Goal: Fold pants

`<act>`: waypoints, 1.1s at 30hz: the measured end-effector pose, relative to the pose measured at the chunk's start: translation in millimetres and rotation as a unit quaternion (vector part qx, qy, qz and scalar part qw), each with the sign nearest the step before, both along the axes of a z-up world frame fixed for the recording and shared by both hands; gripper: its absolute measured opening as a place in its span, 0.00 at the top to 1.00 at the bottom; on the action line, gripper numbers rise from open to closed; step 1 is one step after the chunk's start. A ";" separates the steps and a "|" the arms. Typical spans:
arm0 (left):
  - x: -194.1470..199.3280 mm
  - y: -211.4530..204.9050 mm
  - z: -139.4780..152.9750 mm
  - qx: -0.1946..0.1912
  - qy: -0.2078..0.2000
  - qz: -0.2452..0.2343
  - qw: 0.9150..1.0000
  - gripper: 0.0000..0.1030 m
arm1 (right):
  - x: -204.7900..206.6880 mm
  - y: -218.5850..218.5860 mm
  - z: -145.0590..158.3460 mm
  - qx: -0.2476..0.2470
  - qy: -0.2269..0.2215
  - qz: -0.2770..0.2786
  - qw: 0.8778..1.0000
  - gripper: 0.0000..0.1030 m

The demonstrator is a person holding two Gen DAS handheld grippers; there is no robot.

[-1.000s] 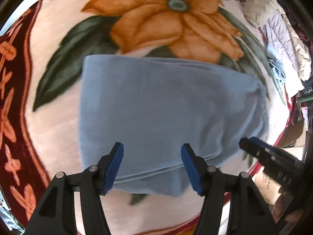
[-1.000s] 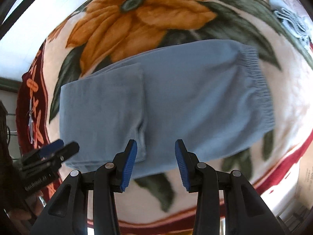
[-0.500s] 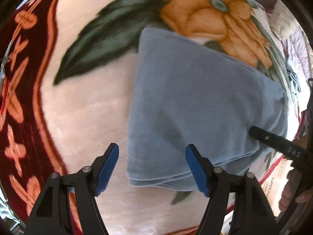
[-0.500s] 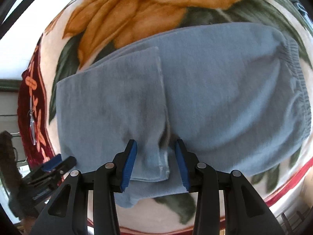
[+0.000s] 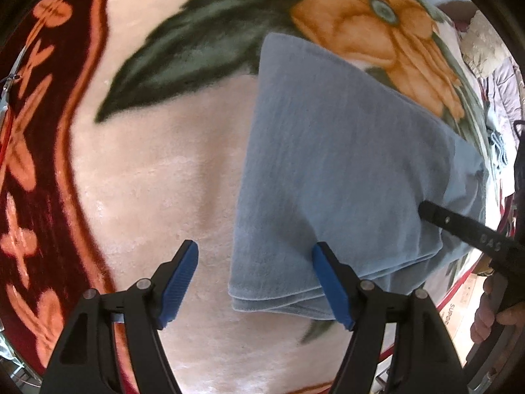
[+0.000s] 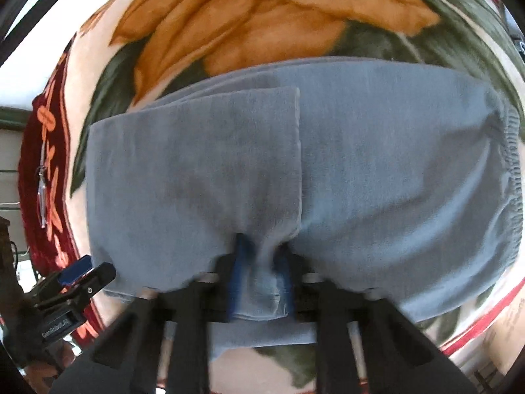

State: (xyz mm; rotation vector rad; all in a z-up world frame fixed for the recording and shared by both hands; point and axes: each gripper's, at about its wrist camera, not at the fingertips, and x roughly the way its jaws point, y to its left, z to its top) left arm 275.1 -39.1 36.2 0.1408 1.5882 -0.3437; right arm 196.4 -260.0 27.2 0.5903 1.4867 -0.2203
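Note:
The light blue pants [image 5: 341, 164] lie partly folded on a floral blanket [image 5: 157, 197], the leg ends laid over the upper part, the elastic waistband [image 6: 505, 170] at the right. My left gripper [image 5: 256, 282] is open, its jaws straddling the folded left corner of the pants. My right gripper [image 6: 261, 282] is shut on the near edge of the pants at the leg hems. It shows as a black finger [image 5: 459, 223] resting on the cloth in the left wrist view. The left gripper also shows in the right wrist view [image 6: 82, 272].
The blanket has a large orange flower [image 6: 262, 26], green leaves and a dark red border [image 5: 42, 164]. Other clothes [image 5: 485, 52] are piled at the far right. A cardboard box [image 5: 459, 308] sits past the blanket's near right edge.
My left gripper swung left to the folded corner of the pants. My right gripper moved forward onto the near edge and closed on the cloth.

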 end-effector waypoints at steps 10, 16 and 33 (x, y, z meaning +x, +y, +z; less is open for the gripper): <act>9.2 31.7 36.4 0.000 -0.036 0.034 0.999 0.27 | 12.8 22.2 97.8 -0.013 -0.077 0.021 0.997 0.95; 9.2 33.5 53.5 -0.001 -0.050 0.041 0.998 0.27 | 3.3 5.2 148.0 -0.045 -0.098 0.034 0.994 0.95; -16.3 -32.0 39.5 0.003 -0.041 -0.015 0.999 0.27 | -49.4 -93.0 67.9 -0.171 0.000 0.018 0.985 0.95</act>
